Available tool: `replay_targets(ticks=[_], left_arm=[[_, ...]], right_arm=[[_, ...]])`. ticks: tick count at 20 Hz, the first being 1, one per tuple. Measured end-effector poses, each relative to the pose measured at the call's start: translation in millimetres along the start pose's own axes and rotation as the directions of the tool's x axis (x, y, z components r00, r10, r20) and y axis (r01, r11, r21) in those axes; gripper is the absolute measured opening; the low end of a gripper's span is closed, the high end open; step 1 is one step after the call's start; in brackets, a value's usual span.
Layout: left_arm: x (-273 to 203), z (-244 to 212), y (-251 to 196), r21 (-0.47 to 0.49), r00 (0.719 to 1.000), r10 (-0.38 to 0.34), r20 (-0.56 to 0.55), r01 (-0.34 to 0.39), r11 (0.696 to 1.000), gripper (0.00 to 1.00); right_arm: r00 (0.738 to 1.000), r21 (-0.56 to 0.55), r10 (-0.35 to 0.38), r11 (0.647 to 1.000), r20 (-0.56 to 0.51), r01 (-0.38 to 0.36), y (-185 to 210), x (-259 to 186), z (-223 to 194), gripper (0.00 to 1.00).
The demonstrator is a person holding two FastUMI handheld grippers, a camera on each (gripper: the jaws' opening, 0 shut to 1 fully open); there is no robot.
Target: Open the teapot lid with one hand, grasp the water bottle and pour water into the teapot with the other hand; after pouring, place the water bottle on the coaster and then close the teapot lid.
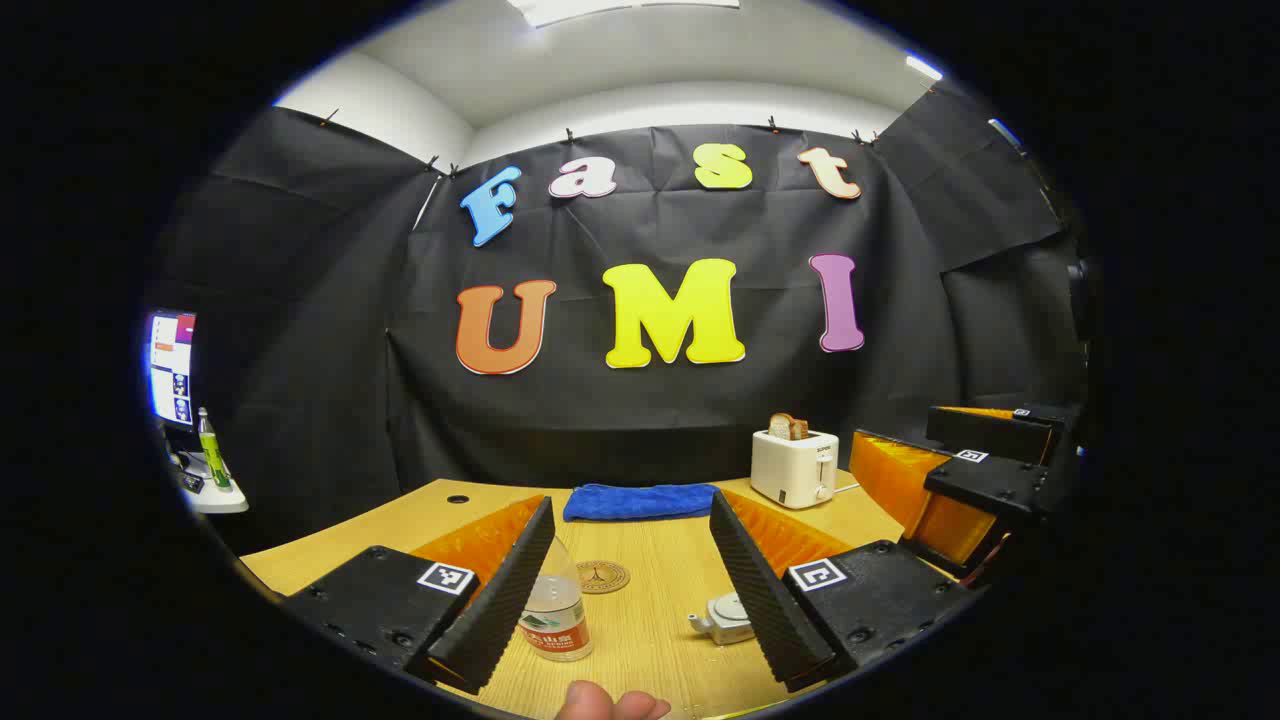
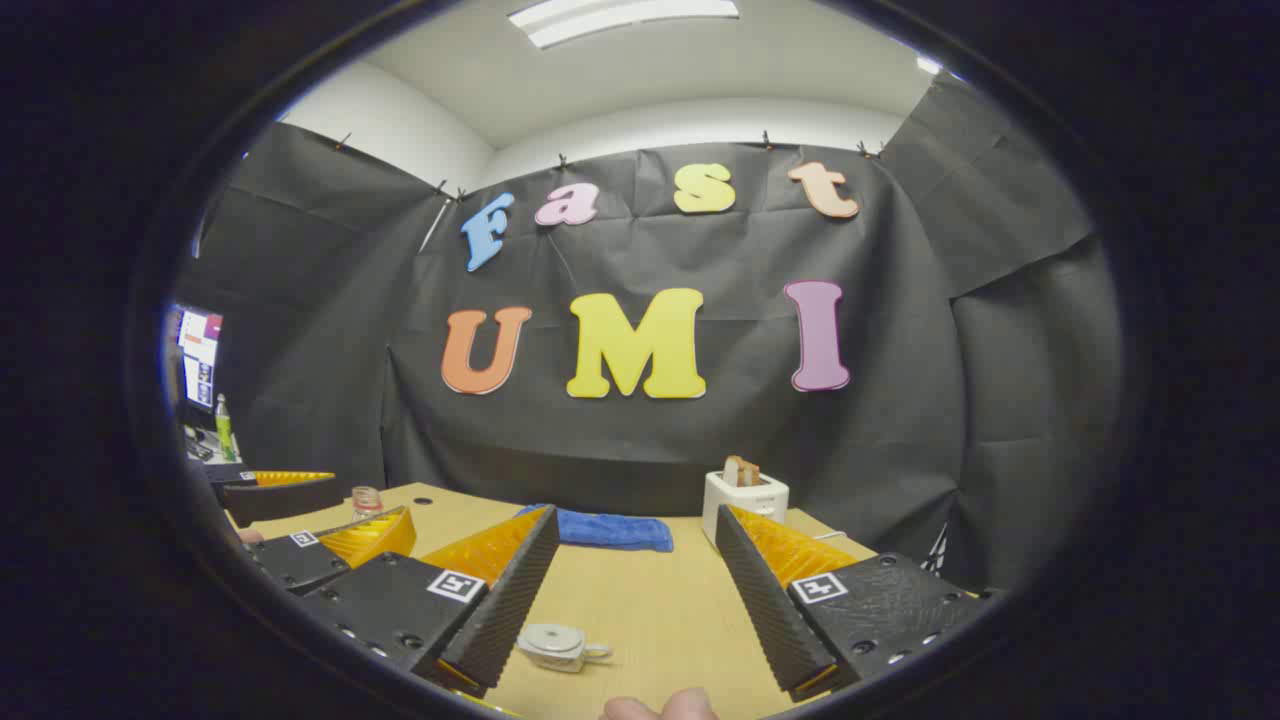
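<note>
wooden table [image 1: 650, 620]: water bottle [image 1: 556, 620] upright at near left, lidded teapot [image 1: 727, 618] to its right, round coaster [image 1: 602, 577] just beyond the bottle. blue cloth [image 1: 640, 501] and toaster [image 1: 794, 466] at far edge. left claw [image 1: 640, 610] wide open, holding nothing; right claw [image 2: 635, 610] likewise, above the teapot.

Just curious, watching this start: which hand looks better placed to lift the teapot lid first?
Probably the right. In the right gripper view, the small grey teapot lies just ahead of the open right tool. The open left tool faces the clear plastic water bottle, so it suits pouring.
</note>
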State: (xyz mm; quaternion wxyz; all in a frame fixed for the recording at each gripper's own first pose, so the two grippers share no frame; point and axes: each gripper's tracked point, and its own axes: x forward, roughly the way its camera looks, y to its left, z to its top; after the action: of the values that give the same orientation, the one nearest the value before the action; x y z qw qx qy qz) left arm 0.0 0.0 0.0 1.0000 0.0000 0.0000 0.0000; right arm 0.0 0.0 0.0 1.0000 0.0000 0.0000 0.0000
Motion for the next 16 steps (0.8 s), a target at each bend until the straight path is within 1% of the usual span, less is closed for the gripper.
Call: replay_targets(ticks=[1, 2, 3, 4, 7, 8, 11, 12, 13, 14, 16], left_arm=[[0.4, -0.6, 0.7, -0.001, 1.0, 0.003, 0.0, -0.003, 1.0, 0.98], [0.1, -1.3, 1.9, -0.001, 1.0, 0.005, -0.004, -0.005, 1.0, 0.98], [-0.5, -3.1, 2.7, -0.001, 1.0, 0.005, -0.008, -0.005, 1.0, 0.98], [0.0, -3.0, 2.9, -0.003, 1.0, 0.006, -0.008, -0.006, 1.0, 0.98], [0.2, -2.1, 3.8, -0.005, 1.0, 0.008, -0.005, -0.008, 1.0, 0.98], [0.4, -2.6, 3.4, -0.005, 1.0, 0.008, -0.006, -0.008, 1.0, 0.98], [0.4, -2.7, 4.2, -0.004, 1.0, 0.007, -0.007, -0.007, 1.0, 0.98], [0.7, -2.6, 4.4, -0.003, 1.0, 0.007, -0.005, -0.007, 1.0, 0.98], [0.4, -2.3, 4.5, -0.002, 1.0, 0.009, -0.006, -0.009, 1.0, 0.98], [0.6, -3.3, 2.9, -0.001, 1.0, 0.008, -0.009, -0.008, 1.0, 0.98], [0.2, -4.1, 3.1, 0.002, 1.0, 0.007, -0.009, -0.007, 1.0, 0.98]], right_arm=[[1.0, 0.0, 0.001, 1.0, 0.0, -0.001, 1.1, -1.0, -0.7, 0.95], [1.0, -0.002, 0.002, 1.0, -0.002, -0.002, 3.2, -0.5, -0.8, 0.97], [1.0, -0.003, 0.001, 1.0, -0.003, -0.001, 3.2, 0.6, -1.9, 0.97], [1.0, -0.003, 0.001, 1.0, -0.002, -0.001, 3.3, -0.1, -1.0, 0.95], [1.0, 0.001, -0.005, 1.0, 0.004, 0.005, 1.2, -0.9, -0.1, 0.95], [1.0, 0.001, -0.006, 1.0, 0.004, 0.006, 1.9, -0.5, 0.2, 0.97], [1.0, 0.001, -0.007, 1.0, 0.003, 0.007, 1.5, -1.6, 0.4, 0.97], [1.0, 0.002, -0.007, 1.0, 0.005, 0.007, 2.6, -1.7, 0.6, 0.95], [1.0, 0.003, -0.009, 1.0, 0.005, 0.009, 1.5, -2.6, -0.2, 0.95], [1.0, 0.006, -0.007, 1.0, 0.003, 0.007, 1.5, -2.3, -0.6, 0.97], [1.0, 0.017, -0.008, 1.0, -0.004, 0.008, -0.8, -1.9, -3.9, 0.97]])
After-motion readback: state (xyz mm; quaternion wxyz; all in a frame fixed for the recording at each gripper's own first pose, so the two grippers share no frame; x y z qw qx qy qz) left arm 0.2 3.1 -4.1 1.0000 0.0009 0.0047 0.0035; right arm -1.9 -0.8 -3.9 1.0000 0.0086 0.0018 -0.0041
